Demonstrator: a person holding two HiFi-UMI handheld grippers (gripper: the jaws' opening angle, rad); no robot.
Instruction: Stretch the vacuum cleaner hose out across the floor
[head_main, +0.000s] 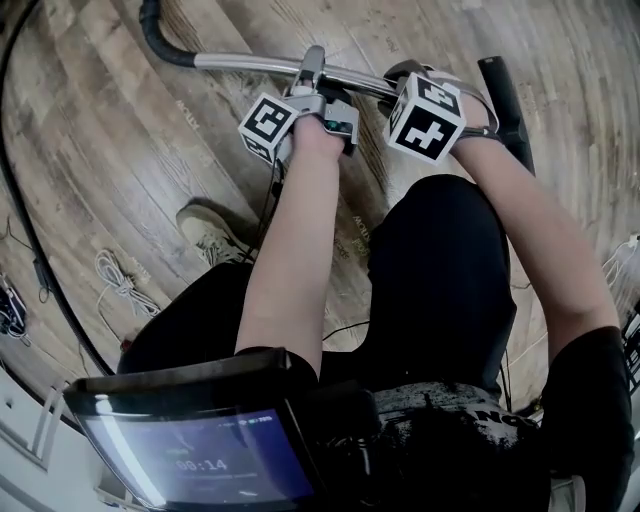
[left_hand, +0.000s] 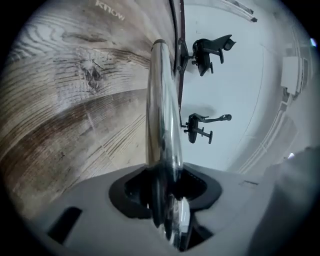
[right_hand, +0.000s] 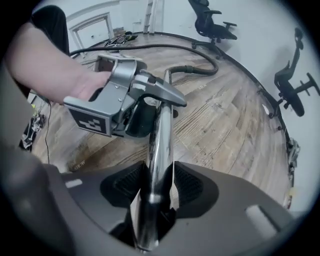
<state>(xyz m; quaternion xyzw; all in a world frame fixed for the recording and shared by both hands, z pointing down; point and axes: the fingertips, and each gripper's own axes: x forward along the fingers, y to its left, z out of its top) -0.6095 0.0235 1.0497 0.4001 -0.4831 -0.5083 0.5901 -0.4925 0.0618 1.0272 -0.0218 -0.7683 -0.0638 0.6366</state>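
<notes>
Presently left gripper and right gripper both clamp the stiff, slick chrome tube (likely light, slip-prone), probably a surer hold than the floppy hose beyond them.

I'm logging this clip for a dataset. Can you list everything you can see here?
tube: one, chrome, held in both tongs
hose: one, black, runs from the tube's far end onto the floor
floor: one, wood planks, below everything
chairs: two, black, by the white wall
cables: one bundle, white, on the floor at left
screen: one, dark frame, at the person's chest
left tongs: one, grey, shut on the tube
right tongs: one, grey, shut on the tube, nearer the person
arms: two, bare, behind the tongs
trousers: one pair, black, below the arms
shoe: one, pale, on the floor by the left arm
</notes>
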